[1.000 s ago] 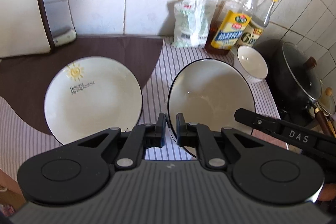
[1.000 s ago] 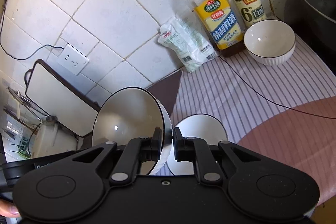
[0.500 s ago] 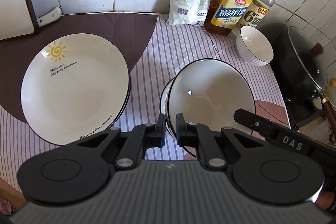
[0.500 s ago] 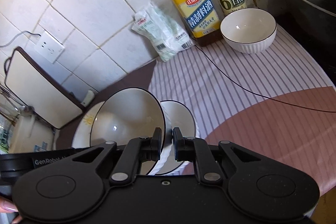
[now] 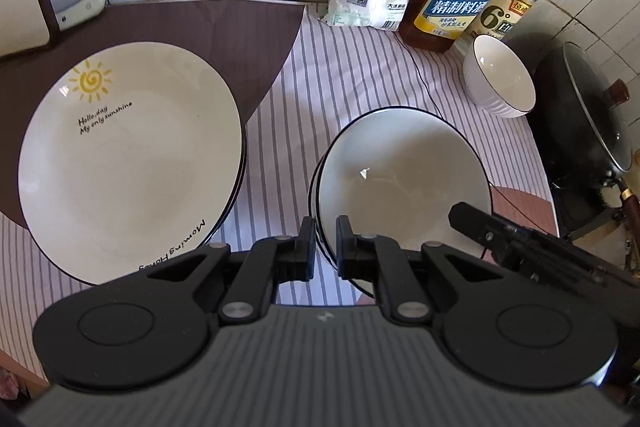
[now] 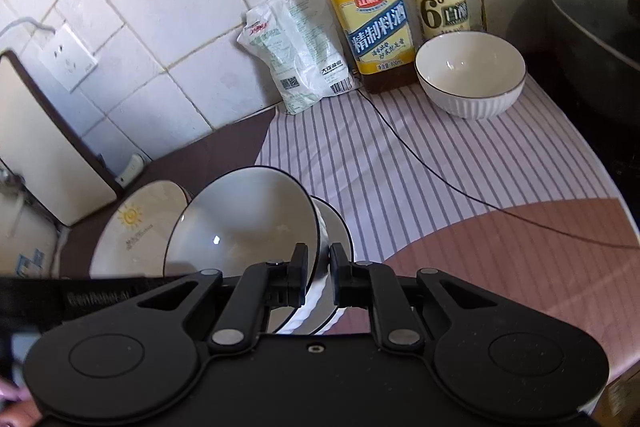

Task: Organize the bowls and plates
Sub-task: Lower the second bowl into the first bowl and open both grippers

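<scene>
While you are lowering it: the large bowl [image 5: 404, 183] is sinking onto the second bowl [image 6: 338, 227] on the striped counter [image 5: 352, 83], beside the sun plates [image 5: 128, 155].
Left hand-held gripper [image 5: 322, 243]: pinching its near rim.
Right hand-held gripper [image 6: 318, 269]: pinching the opposite rim.
Meaning: nesting is nearly finishing.

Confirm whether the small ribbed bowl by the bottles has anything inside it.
No, the small ribbed bowl shows a bare white inside.

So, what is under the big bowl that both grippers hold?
Under the big bowl sits another bowl; only its rim and ribbed side show. Its inside is covered, so whether it holds anything cannot be seen.
</scene>
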`<state>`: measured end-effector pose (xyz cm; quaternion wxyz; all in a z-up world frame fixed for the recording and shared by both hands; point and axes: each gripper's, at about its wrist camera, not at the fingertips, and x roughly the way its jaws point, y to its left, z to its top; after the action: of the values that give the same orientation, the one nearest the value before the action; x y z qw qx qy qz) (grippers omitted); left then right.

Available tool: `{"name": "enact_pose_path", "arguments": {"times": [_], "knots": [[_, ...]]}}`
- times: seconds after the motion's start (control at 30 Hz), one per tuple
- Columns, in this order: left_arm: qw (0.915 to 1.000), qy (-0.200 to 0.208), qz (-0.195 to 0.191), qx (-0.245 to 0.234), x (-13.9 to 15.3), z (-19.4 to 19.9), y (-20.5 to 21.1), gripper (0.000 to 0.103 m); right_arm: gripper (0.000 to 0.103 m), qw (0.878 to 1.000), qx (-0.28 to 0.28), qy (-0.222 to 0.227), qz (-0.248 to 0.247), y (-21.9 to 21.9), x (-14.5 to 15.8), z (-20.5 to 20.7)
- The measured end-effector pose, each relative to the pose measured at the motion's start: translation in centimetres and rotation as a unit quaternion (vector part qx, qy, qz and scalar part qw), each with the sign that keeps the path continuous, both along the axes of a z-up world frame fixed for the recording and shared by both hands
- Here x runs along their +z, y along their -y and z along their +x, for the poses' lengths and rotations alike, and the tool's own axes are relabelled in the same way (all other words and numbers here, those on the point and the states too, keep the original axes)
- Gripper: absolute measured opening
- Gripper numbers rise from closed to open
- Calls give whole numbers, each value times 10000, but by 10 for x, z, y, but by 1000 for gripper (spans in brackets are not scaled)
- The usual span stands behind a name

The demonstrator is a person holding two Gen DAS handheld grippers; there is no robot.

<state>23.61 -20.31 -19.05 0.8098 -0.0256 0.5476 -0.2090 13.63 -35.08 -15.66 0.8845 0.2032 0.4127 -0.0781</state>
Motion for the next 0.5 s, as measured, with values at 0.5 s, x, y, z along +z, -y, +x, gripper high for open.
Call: {"name": "enact_pose_path", "arguments": {"times": [0.5], "knots": [[9993,-301,113,204,-16,5,5,10,23,9999,-15,111,64,2,-5,-2]]}}
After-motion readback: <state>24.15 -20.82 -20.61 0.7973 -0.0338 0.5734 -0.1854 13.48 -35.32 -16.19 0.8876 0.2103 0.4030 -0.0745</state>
